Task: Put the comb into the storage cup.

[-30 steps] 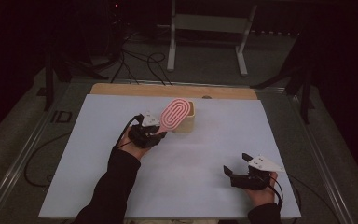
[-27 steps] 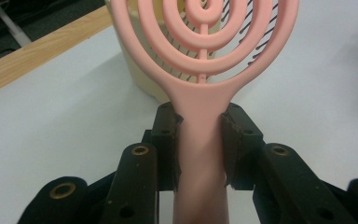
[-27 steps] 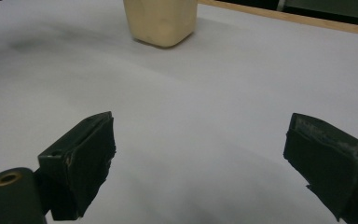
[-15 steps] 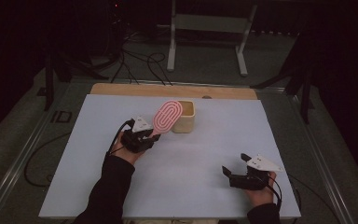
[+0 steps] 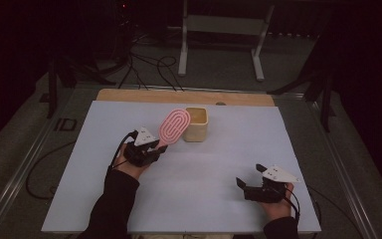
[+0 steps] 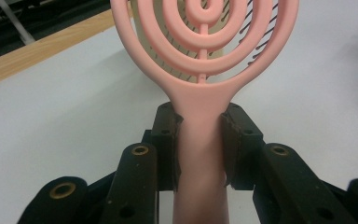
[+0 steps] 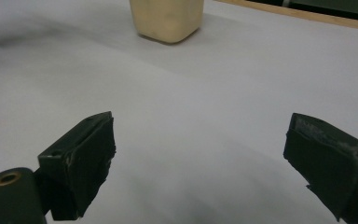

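The left hand-held gripper (image 5: 155, 148) clamps the handle of a pink brush (image 5: 174, 125), whose head tilts up just beside a cream cup (image 5: 197, 124) on the tabletop (image 5: 204, 169). The right hand-held gripper (image 5: 246, 185) rests well apart near the front edge, jaws spread wide with nothing between them.

Smooth matt pink plastic hairbrush (image 6: 205, 60)

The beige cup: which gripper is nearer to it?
Left. The left gripper sits just left of and in front of the cup, holding a pink brush whose head reaches beside it. The right gripper rests open, far nearer the person.
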`<act>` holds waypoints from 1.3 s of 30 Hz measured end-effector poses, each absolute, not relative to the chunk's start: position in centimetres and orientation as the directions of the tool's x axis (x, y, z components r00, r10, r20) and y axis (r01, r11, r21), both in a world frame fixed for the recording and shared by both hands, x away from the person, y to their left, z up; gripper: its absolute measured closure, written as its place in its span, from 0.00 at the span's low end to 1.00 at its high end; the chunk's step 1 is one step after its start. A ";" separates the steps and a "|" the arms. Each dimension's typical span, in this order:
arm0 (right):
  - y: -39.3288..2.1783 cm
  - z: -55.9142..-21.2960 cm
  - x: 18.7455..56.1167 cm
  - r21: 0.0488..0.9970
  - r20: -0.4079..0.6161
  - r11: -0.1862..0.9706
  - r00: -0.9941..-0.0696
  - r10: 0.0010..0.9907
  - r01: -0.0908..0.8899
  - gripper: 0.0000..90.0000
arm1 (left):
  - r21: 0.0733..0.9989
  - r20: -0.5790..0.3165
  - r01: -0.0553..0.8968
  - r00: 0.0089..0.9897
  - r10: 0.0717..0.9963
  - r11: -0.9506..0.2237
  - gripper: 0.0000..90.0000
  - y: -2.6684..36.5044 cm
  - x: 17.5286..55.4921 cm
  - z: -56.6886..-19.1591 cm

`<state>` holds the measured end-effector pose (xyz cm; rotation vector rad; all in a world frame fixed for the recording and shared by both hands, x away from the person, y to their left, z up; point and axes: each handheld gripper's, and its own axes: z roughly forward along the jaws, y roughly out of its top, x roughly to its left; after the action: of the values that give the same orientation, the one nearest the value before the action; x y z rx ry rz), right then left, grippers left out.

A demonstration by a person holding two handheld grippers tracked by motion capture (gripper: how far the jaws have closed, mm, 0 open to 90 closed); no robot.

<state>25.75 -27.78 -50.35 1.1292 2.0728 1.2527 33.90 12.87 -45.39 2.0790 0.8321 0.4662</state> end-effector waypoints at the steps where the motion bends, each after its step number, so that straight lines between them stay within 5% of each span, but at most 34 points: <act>1: -27.8 -50.4 25.8 0.879 0.024 0.247 -0.554 0.832 0.408 0.10 | 0.808 0.034 0.393 0.713 0.701 -0.440 0.78 12.9 33.9 -45.4; 39: -27.6 -49.7 26.2 0.885 0.052 0.223 -0.562 0.825 0.409 0.09 | 0.844 0.062 0.318 0.742 0.668 -0.432 0.78 12.7 33.0 -44.4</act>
<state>26.24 -27.61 -49.69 1.1366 2.0709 1.2930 32.97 12.69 -44.41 2.0426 0.7436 0.4924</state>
